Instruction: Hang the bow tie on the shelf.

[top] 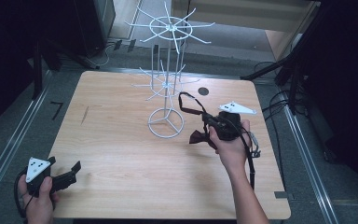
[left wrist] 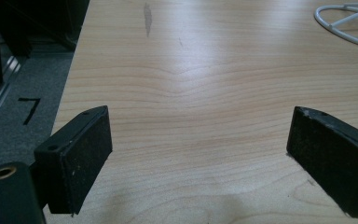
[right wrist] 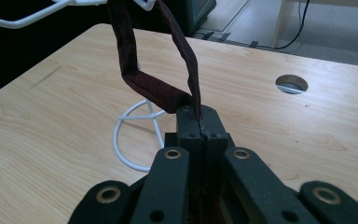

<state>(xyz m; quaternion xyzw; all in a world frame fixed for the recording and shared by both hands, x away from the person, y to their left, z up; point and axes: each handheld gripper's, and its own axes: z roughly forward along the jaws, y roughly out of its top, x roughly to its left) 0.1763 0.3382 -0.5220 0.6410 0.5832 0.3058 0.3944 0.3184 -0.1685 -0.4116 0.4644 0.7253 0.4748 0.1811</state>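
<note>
At the left edge of the high view, the left claw (top: 67,173) rests low at the near left corner of the wooden counter (top: 121,154), held in the person's left hand (top: 39,200). Its jaws stand wide apart with nothing between them; in the left gripper view the left claw (left wrist: 198,158) has only bare wood grain between its two black pads.

Toward the middle of the counter stands a white wire rack (top: 167,84), a thin pole on a ring base with two tiers of spoke-like hooks, one low and one at the top.

Just right of the rack's base, the right claw (top: 207,122) is held above the counter in the person's right hand (top: 230,144). Its jaws are pressed together on a dark maroon strap (top: 189,103). The strap loops up from the jaws toward the lower hooks of the rack, and a dark red bow-shaped piece hangs just under the hand. In the right gripper view the right claw (right wrist: 200,128) pinches the strap (right wrist: 156,91), whose loop rises to a white hook at the top edge of that view. A round hole (top: 203,91) sits in the counter beyond the hand.
</note>
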